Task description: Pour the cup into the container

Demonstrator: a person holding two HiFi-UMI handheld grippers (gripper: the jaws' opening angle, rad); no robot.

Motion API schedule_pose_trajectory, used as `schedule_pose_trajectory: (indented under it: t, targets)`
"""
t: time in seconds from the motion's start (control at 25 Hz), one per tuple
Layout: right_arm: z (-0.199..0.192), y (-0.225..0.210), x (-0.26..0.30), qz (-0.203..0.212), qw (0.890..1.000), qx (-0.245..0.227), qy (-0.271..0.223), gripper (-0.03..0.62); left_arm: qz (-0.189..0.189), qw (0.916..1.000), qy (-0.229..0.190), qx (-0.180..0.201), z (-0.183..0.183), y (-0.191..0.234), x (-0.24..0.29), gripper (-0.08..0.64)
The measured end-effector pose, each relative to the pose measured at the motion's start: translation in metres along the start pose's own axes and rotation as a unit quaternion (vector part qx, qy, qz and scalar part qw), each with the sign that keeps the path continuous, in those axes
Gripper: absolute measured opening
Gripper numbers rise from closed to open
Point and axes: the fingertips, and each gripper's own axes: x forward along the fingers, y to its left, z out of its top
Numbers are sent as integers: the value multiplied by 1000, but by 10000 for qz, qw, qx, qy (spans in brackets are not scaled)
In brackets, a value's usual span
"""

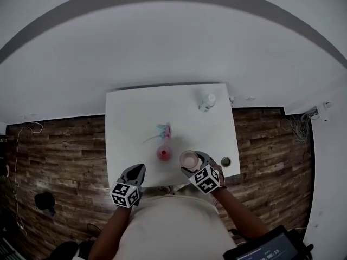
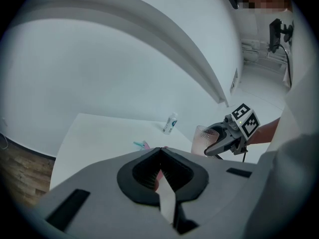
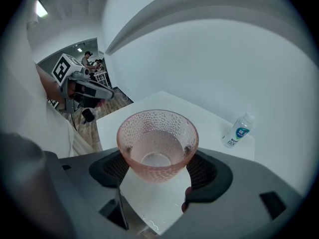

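Pink cup [image 3: 157,143] is clamped between right gripper [image 3: 158,159] fingers; left gripper [image 2: 159,150] fingers are together.

The head camera looks steeply down on the table [image 1: 130,112] from well above. Both gripper cameras sit low at its near edge, facing across; the right is close on the cup [image 3: 157,143]. All three catch the bottle [image 1: 207,101].

Table [image 1: 135,112], bottle [image 1: 207,101] at its far right, small item [image 1: 164,130] at centre, container [image 1: 164,154] before it near the front edge, cup [image 1: 188,157] just right of container, round object [image 1: 225,161] at front right corner
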Motion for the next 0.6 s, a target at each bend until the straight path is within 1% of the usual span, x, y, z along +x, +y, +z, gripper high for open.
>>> schedule_pose_trajectory:
  t: [0.32, 0.6]
  targets:
    - [8, 14, 7, 155, 9991, -94, 395, 365, -40, 9998, -98, -143, -4, 6, -2, 11]
    - [10, 23, 13, 331, 9960, -247, 792, 364, -72, 9997, -167, -166, -4, 9, -4, 11]
